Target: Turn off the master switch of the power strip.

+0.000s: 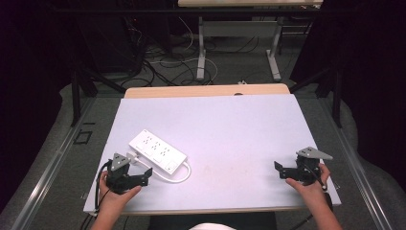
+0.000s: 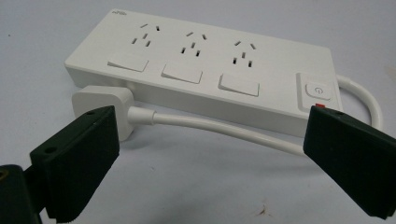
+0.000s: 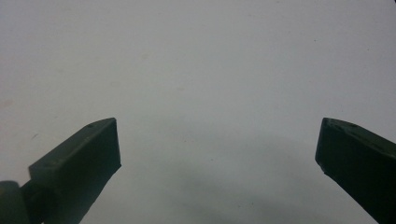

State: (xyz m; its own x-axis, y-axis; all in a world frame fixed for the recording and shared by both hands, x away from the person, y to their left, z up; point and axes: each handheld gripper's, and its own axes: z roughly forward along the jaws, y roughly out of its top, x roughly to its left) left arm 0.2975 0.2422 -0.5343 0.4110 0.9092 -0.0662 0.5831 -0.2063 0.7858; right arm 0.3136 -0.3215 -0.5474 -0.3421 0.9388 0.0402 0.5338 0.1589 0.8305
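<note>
A white power strip (image 1: 157, 150) (image 2: 205, 70) with several sockets lies flat at the table's front left. Its white cable (image 1: 178, 176) (image 2: 224, 129) loops round the near side and ends in a white plug (image 2: 108, 106) lying beside the strip. My left gripper (image 1: 143, 176) (image 2: 210, 140) is held just in front of the strip, pointing at it, open, with the cable and plug beyond its fingertips. Over bare table at the front right, my right gripper (image 1: 279, 168) (image 3: 217, 144) stands open with nothing between its jaws.
The white table top (image 1: 230, 129) stretches wide between the two grippers and toward the back. Beyond its far edge, cables lie on the floor around the legs of another table (image 1: 201, 57). Black frame posts (image 1: 75, 91) stand at both sides.
</note>
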